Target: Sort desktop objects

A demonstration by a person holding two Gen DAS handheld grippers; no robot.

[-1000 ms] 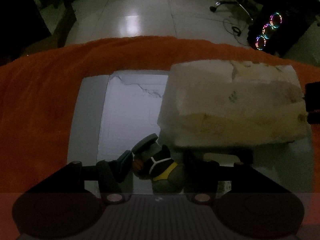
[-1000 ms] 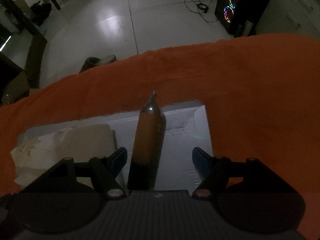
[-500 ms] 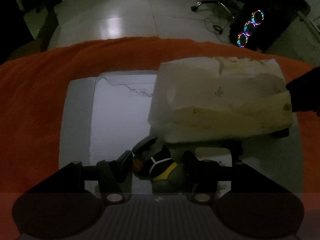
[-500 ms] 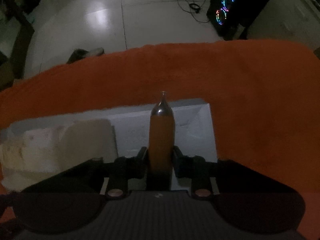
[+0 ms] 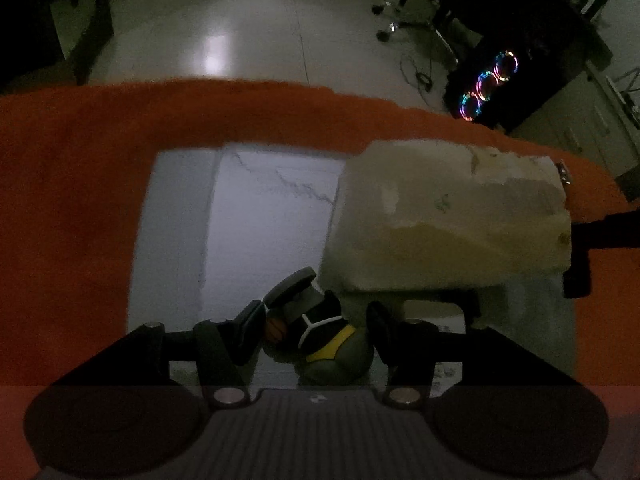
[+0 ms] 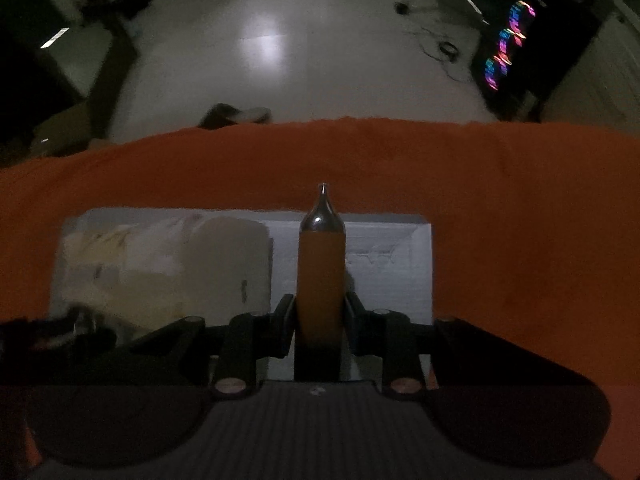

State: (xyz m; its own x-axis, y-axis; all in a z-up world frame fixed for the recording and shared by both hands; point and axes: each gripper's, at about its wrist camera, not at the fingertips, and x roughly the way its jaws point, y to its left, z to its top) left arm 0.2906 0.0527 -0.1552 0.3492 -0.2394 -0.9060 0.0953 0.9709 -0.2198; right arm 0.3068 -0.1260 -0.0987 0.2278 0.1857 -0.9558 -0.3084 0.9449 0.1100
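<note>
My left gripper (image 5: 316, 326) is shut on a small dark toy figure (image 5: 320, 332) with white lines and a yellow band, held over a white foam tray (image 5: 176, 216). A crumpled cream paper bag (image 5: 448, 220) lies in the tray's right part. My right gripper (image 6: 318, 322) is shut on an orange pen-shaped object (image 6: 320, 276) with a silver pointed tip, held above the same white tray (image 6: 392, 268). The paper bag also shows in the right wrist view (image 6: 160, 264), left of the pen.
An orange fuzzy cloth (image 5: 72, 208) covers the table around the tray. The cloth's far edge drops to a tiled floor. A computer case with coloured ring lights (image 5: 488, 84) stands on the floor at the right. The right gripper's dark body (image 5: 600, 240) shows at the right edge.
My right gripper has closed on the orange pen and lifted it, straightening it. My left gripper, still holding the toy figure, has risen and drawn back a little.
</note>
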